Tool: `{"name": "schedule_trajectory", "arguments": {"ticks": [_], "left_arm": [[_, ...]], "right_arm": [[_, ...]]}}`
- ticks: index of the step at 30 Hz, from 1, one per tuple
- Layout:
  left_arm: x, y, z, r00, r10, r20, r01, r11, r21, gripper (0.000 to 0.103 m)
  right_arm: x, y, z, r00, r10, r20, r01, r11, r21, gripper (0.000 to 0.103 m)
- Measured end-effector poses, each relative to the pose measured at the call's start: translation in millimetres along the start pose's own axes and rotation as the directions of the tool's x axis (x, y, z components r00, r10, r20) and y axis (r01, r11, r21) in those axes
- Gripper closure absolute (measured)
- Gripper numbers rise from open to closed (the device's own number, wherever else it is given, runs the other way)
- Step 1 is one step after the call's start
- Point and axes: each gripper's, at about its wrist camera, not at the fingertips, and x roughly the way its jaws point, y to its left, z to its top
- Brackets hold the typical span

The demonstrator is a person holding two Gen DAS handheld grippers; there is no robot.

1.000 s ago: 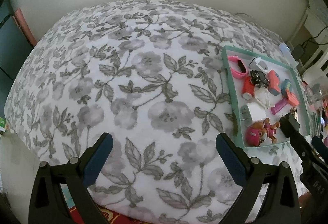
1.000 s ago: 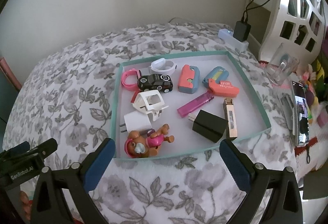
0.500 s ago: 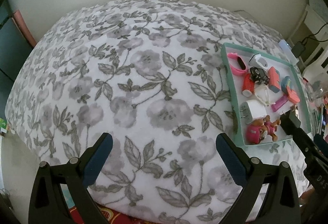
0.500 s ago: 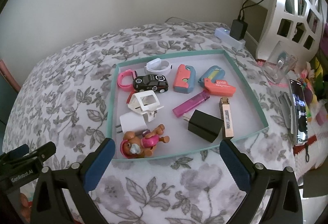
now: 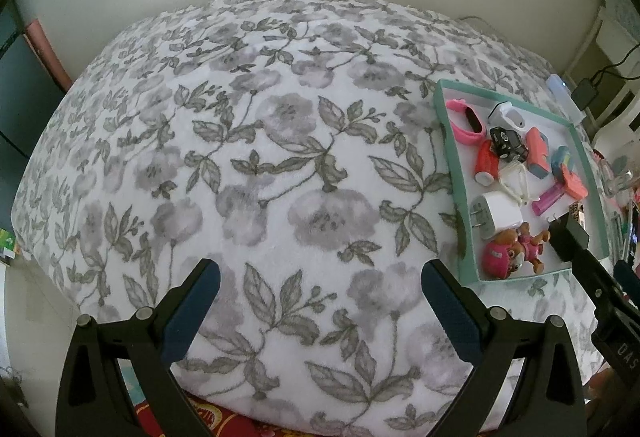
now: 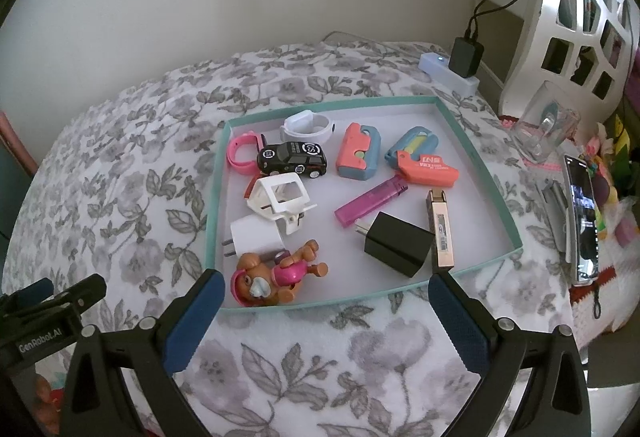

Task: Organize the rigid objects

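A teal-rimmed tray (image 6: 476,153) lies on the floral blanket (image 5: 260,165). It holds a black toy car (image 6: 292,159), pink watch (image 6: 240,153), white watch (image 6: 308,127), purple lighter (image 6: 370,203), black charger (image 6: 400,249), white charger (image 6: 256,241), gold stick (image 6: 440,229), puppy figure (image 6: 276,273) and several coral-and-blue pieces. My right gripper (image 6: 326,285) hangs open at the tray's near edge, holding nothing. My left gripper (image 5: 320,277) is open over bare blanket, left of the tray (image 5: 444,141).
To the right of the tray are a power strip with a black adapter (image 6: 460,65), a clear glass (image 6: 548,129), a phone (image 6: 584,221) and a white cut-out shelf (image 6: 580,17). A plain wall stands behind. The blanket spreads wide to the left.
Both views have drifted only slightly; the tray sits a touch further left in the right wrist view. Both grippers stay open and nothing in the tray has moved.
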Motion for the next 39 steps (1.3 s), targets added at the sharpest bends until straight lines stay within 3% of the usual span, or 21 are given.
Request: {"name": "schedule_trajectory", "arguments": {"ticks": [39], "left_arm": [[1.4, -3.8, -0.9, 0.997, 0.071, -0.008, -0.071, 0.997, 0.044, 0.002]], "right_arm": [[1.4, 1.2, 0.1, 1.000, 0.008, -0.006, -0.008, 1.000, -0.025, 0.000]]}}
